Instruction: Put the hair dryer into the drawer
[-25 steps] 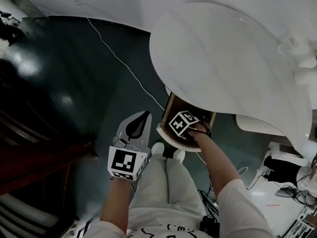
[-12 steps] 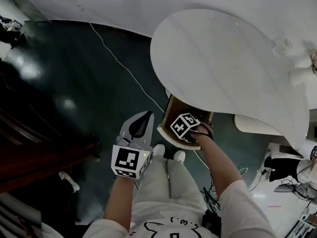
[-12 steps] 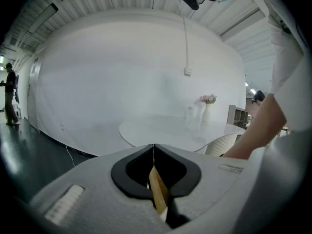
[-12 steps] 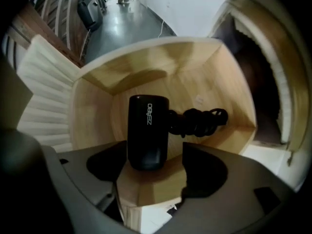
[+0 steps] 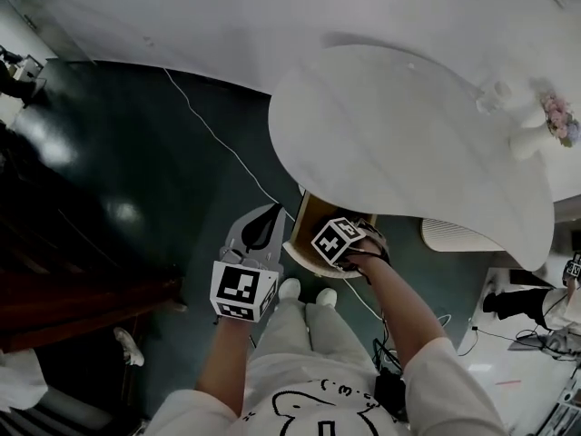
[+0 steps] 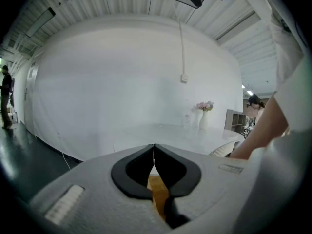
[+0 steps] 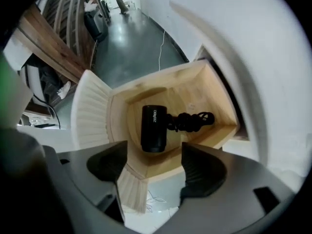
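"How's the person holding those two tools?"

"Both bare forearms reach forward, a hand wrapped round each handle. The right gripper (image 7: 153,161) hangs straight above the open wooden drawer (image 7: 204,89). Its jaws point down into the drawer and are spread wide, with nothing held between them. The left gripper (image 6: 154,149) sits just beside it, outside the drawer's front. It's aimed out towards the white table (image 6: 165,130), and its jaws are pressed together tip to tip, holding nothing."

"And the hair dryer?"

"The hair dryer (image 7: 153,128) is lying flat on the drawer's floor, right below the gap in the right gripper and a little nearer one jaw. It's got a short black barrel with pale lettering along the side. The black cord (image 7: 194,121) is bunched in a loose coil against the barrel, over towards the other jaw. Neither gripper touches it."
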